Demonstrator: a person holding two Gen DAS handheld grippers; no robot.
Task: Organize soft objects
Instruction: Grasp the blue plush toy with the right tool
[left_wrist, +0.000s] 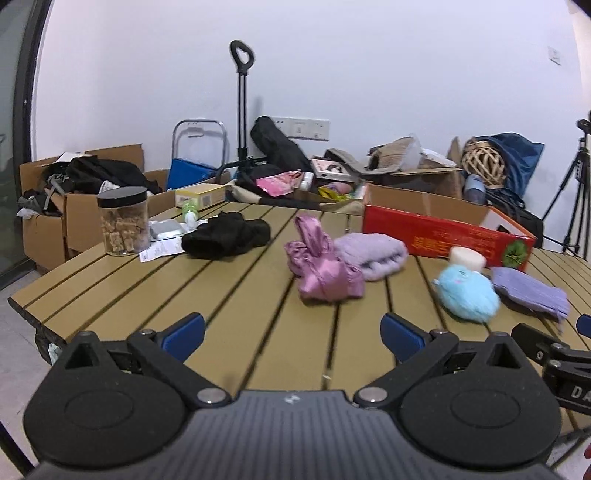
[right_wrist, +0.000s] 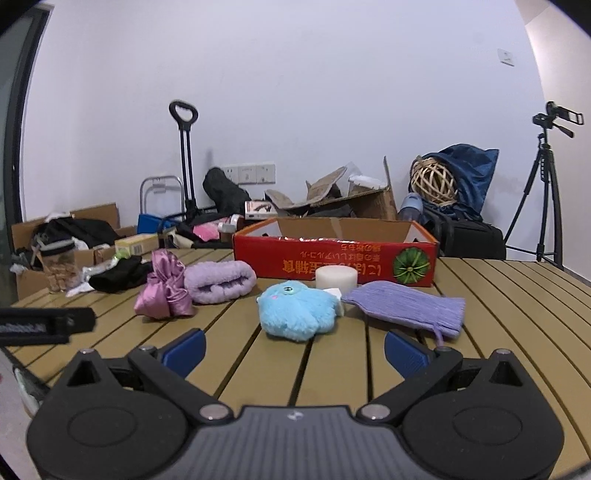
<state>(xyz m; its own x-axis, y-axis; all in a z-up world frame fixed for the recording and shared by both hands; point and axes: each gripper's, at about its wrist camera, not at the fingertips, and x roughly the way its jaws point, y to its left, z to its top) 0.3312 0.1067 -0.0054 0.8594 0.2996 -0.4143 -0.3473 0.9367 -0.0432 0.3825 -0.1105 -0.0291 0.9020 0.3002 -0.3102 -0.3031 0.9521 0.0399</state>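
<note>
- Left gripper (left_wrist: 293, 334) spread wide, empty, low over the bench (left_wrist: 147, 295).
- Right gripper (right_wrist: 294, 349) same, gaping, just short of the blue plush (right_wrist: 297, 314).
- Pink pouch (left_wrist: 323, 271) touching lilac towel (left_wrist: 373, 254), mid-bench.
- Purple bag (right_wrist: 406, 304) beside plush, red box (right_wrist: 332, 251) behind.

The table (right_wrist: 517, 314) is tan, with dark lines running between its slats. On it, the satin pouch (right_wrist: 162, 291) is shiny pink, the rolled towel (right_wrist: 219, 282) is pale lilac and fuzzy, the plush toy (right_wrist: 297, 310) is sky blue with a small pink mark, and the ribbed cloth (right_wrist: 410, 304) is lavender. The bundle of fabric (left_wrist: 225, 234) is black. The box (right_wrist: 332, 258) is red with orange lettering and a green round emblem, brown cardboard inside. The small cylinder (right_wrist: 336, 277) is white. Both grippers' fingertips (left_wrist: 184, 334) are blue on black bodies.
</note>
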